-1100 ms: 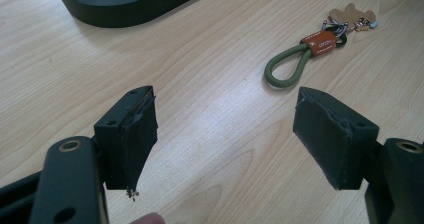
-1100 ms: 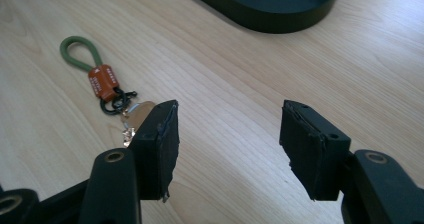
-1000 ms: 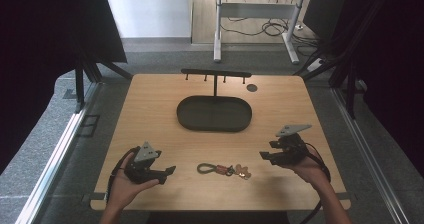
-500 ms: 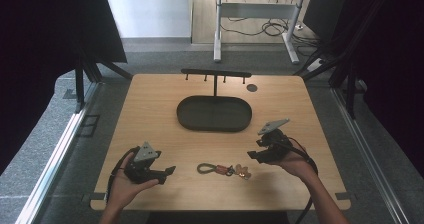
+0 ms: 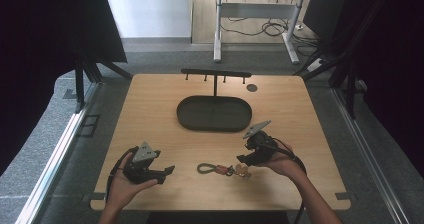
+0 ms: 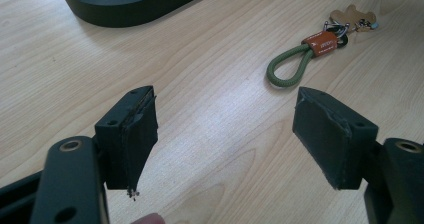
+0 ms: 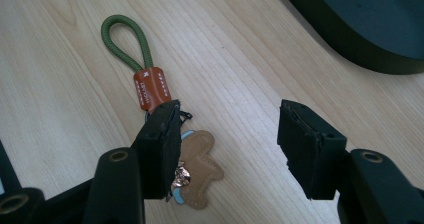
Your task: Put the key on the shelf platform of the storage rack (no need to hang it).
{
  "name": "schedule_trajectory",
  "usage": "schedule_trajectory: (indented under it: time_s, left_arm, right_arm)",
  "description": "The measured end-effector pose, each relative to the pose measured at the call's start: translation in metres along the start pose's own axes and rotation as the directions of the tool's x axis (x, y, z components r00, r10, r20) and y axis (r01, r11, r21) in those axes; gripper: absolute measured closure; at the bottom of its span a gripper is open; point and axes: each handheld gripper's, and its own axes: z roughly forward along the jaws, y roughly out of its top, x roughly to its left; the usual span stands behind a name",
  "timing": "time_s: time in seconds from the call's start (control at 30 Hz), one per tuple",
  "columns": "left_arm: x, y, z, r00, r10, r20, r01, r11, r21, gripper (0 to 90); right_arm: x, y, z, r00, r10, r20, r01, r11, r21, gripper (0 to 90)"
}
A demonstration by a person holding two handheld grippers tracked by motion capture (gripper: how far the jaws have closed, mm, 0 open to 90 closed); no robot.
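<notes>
While two tools (image 5: 167, 171) (image 5: 242, 159) gape: one keyring (image 5: 220, 169), one tray (image 5: 215, 113).

The orange sleeve (image 7: 151, 88) on the green cord keychain (image 7: 131, 49) carried small white print. The lettering was too small to read.

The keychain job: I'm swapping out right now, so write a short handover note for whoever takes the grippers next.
Left gripper: open, empty, resting low over the table at its near left.
Right gripper: open, nothing gripped, jaws just above the keychain; one jaw overlaps the tan leather charm.
Keychain: lies flat on the table near the front edge, green cord loop pointing away from the right gripper, orange sleeve in the middle.
Black oval tray and the rack with pegs stand behind it.
Done: approach only.
Left: grip the keychain and likely move it.
</notes>
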Motion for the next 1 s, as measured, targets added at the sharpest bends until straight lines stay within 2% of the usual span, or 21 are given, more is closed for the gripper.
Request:
schedule_trajectory:
  time_s: [0.53,1.0]
  left_arm:
    - [-0.001,0.000,0.001,1.0000,-0.004,0.007,0.004,1.0000,0.002,26.2]
    - [0.001,-0.001,-0.001,0.9999,-0.011,0.007,0.011,0.9999,0.000,26.1]
  right_arm:
    - [0.011,0.011,0.021,0.9982,-0.049,-0.035,0.051,0.997,0.054,44.5]
    - [0.022,0.021,0.046,0.9919,-0.103,-0.074,0.112,0.986,0.127,48.0]
